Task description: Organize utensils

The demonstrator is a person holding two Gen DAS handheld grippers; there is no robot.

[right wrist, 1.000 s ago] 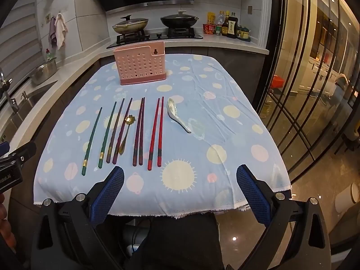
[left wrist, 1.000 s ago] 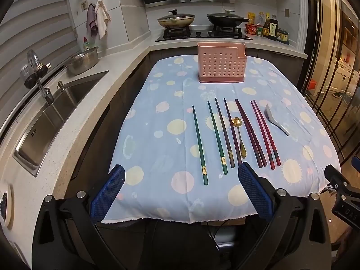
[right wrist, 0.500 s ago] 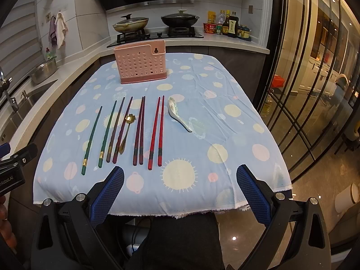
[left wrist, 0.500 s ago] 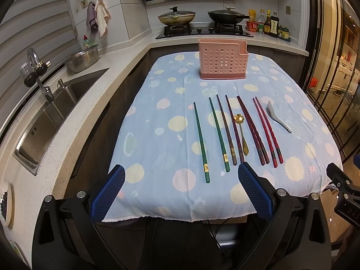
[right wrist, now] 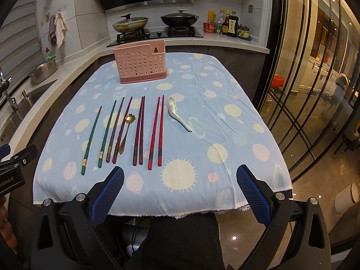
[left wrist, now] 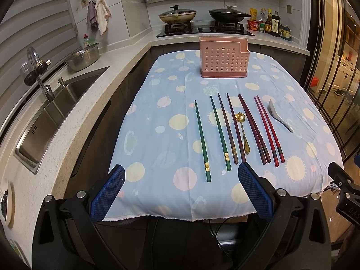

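Chopsticks (left wrist: 225, 132) lie lengthwise, tips toward the pink holder (left wrist: 223, 57).

Left gripper (left wrist: 181, 181) hangs wide open over the table's (left wrist: 157, 148) near edge. Chopsticks (left wrist: 236, 130) lie in a row at 1 o'clock, pink holder (left wrist: 223, 58) at 12, sink (left wrist: 51, 117) at 9.

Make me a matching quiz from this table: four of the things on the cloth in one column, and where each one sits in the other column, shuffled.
Things
1. pink holder
2. white spoon
3. gold spoon
4. green chopsticks

Places
A. right end of the utensil row
B. far end of the cloth, near the stove
C. left end of the utensil row
D. among the dark chopsticks, flower-shaped bowl pointing away

Pairs: 1-B, 2-A, 3-D, 4-C
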